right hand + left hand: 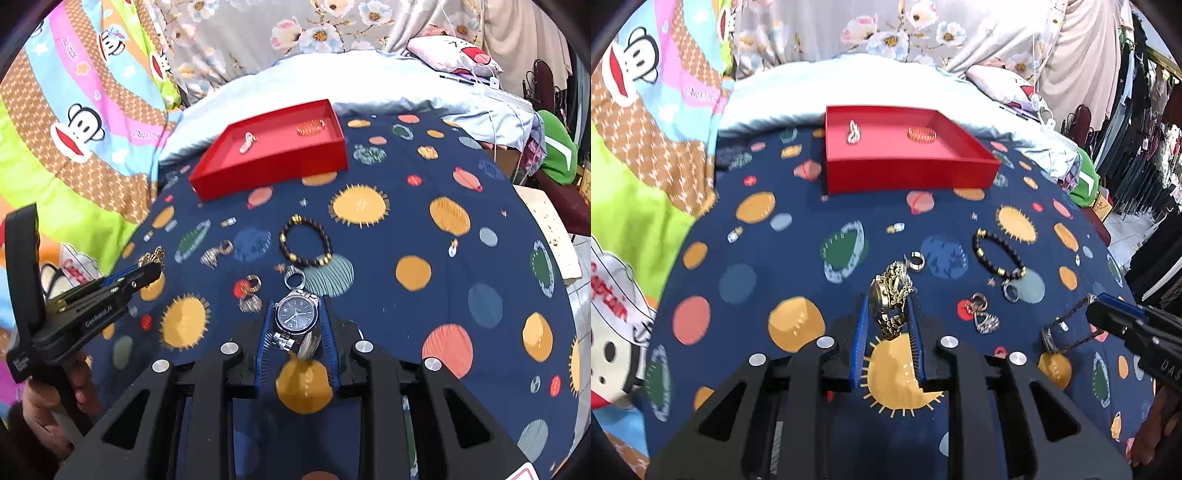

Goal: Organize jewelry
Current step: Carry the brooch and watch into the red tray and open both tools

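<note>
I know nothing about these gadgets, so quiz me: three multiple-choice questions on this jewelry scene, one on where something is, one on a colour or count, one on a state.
1. Where does the black beaded bracelet lie?
A. in the tray
B. on the planet-print cloth
C. in a gripper

2. What colour is the tray?
A. red
B. green
C. white

3. What is the right gripper doing?
A. hanging open and empty
B. resting inside the tray
C. gripping a silver watch

Answers:
1 B: the bracelet sits on the cloth, nearer than the tray.
2 A: its walls and floor are red in both views.
3 C: the blue-dialled watch is pinched between its blue pads, while the left gripper holds a gold watch.
</note>
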Motion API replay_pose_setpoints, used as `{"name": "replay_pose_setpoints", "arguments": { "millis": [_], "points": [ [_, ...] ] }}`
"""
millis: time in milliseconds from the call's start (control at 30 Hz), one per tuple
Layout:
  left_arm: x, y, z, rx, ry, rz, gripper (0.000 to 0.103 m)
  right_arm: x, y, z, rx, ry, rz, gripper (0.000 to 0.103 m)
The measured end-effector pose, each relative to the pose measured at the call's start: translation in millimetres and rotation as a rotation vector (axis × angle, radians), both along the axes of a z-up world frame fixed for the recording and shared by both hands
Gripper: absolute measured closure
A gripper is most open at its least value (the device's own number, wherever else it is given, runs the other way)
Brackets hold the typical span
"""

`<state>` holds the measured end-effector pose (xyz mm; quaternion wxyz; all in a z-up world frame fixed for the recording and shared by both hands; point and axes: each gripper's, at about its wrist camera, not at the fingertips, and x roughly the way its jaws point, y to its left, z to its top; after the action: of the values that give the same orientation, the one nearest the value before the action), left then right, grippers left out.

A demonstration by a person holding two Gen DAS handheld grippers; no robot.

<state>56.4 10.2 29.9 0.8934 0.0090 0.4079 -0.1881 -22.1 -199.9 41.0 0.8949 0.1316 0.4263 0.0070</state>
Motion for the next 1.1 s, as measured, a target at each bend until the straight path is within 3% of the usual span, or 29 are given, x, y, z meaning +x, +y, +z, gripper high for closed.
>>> {"name": "replay_pose_setpoints", "arguments": {
  "millis": [167,400,667,833,1100],
  "points": [
    [8,-2,21,0.021,-0.035,-0.003,0.083,16,-10,20,-0.009,-0.038,0.009,0.080],
    [47,-14,50,0.103,-0.133,-0.001,0.083,68,-25,50,-0.046,-0.111,0.044,0.080],
    [134,-46,61,0.247,-0.211,0.000,0.083,182,-33,82,-0.055,-0.166,0.102,0.080],
    [199,-67,52,0.275,-0.181,0.013,0.083,255,-37,73,-0.016,-0.133,0.109,0.080],
    [266,-95,13,0.327,-0.094,0.029,0.083,339,-43,19,0.005,-0.026,0.102,0.080]
  ]
}}
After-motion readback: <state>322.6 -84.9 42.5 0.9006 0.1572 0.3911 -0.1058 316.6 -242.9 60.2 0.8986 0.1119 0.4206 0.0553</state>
